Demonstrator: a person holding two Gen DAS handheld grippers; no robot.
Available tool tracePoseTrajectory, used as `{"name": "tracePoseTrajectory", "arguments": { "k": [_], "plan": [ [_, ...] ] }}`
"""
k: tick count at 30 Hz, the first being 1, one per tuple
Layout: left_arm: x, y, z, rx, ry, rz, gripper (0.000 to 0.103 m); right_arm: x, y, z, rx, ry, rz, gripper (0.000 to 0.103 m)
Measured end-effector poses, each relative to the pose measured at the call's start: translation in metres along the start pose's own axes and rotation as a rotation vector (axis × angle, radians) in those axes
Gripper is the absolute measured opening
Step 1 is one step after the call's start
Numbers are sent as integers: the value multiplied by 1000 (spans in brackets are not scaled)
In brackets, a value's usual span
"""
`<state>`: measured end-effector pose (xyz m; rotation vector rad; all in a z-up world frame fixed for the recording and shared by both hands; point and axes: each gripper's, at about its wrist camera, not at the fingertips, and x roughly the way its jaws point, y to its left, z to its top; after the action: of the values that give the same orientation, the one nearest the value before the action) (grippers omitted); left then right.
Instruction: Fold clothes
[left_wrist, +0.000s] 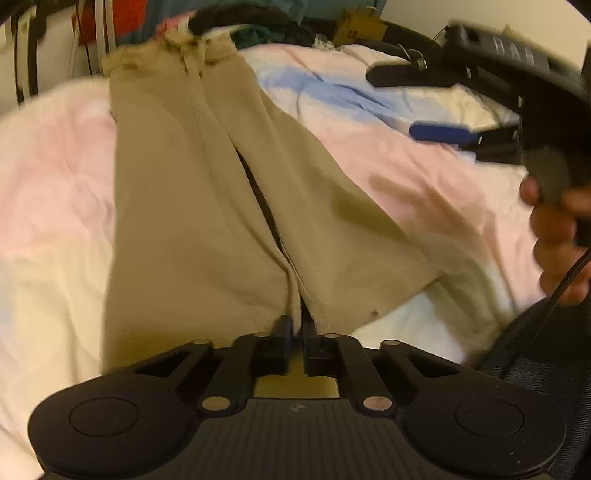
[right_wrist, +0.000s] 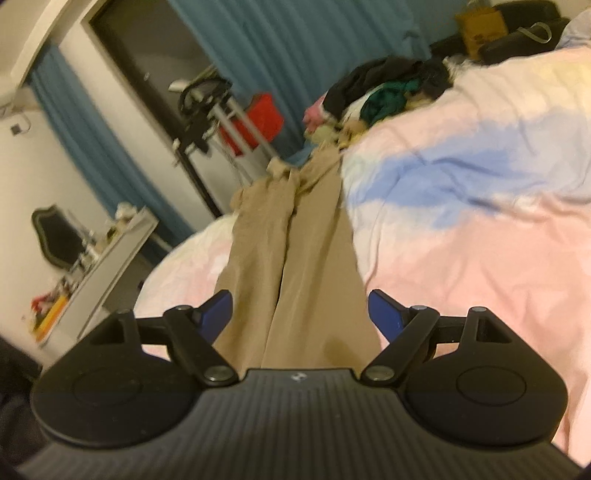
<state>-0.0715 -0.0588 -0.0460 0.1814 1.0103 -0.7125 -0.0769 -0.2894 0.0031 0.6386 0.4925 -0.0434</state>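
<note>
Tan trousers (left_wrist: 207, 192) laid flat on pastel bedspread (left_wrist: 55, 192), hem pinched by left gripper (left_wrist: 294, 328); pinch point partly hidden. Right gripper (right_wrist: 300, 314) spread wide, nothing gripped; clothes pile (right_wrist: 388, 88) blurred.

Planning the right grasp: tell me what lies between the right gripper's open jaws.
The khaki trousers' leg ends, lying on the pastel bedspread, as the right wrist view shows.

Teal curtains (right_wrist: 295, 48) behind, dark doorway (right_wrist: 147, 74), white wall (right_wrist: 40, 177), cluttered white shelf (right_wrist: 107, 266), red box (right_wrist: 255, 122)
</note>
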Motion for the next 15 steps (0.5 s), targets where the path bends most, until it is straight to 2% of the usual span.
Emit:
{"name": "tracePoseTrajectory", "arguments": {
  "k": [1, 2, 4, 5, 6, 7, 8, 10, 12, 15],
  "plan": [
    [-4, 4, 0, -30, -2, -33, 28, 2, -2, -3, 7, 21, 4, 83],
    [-11, 12, 1, -75, -26, -62, 35, 3, -5, -5, 28, 41, 10, 83],
    [-26, 26, 3, -166, -74, -118, 55, 6, -16, -9, 93, 74, 31, 83],
    [-32, 39, 3, -231, -102, -133, 61, 7, -23, -11, 139, 88, 45, 83],
    [-38, 52, 3, -295, -131, -148, 75, 8, -31, -14, 187, 103, 57, 81],
    [-41, 65, 3, -355, -155, -123, 82, 10, -39, -17, 231, 118, 64, 74],
    [-44, 78, 2, -416, -180, -98, 82, 12, -45, -19, 270, 134, 63, 66],
    [-49, 103, 1, -537, -228, -48, 83, 15, -54, -25, 329, 166, 57, 64],
    [-40, 131, -1, -665, -213, -25, 83, 17, -56, -29, 360, 193, 52, 64],
    [-15, 158, -9, -794, -120, -59, 81, 20, -60, -36, 407, 235, 46, 64]
  ]
}}
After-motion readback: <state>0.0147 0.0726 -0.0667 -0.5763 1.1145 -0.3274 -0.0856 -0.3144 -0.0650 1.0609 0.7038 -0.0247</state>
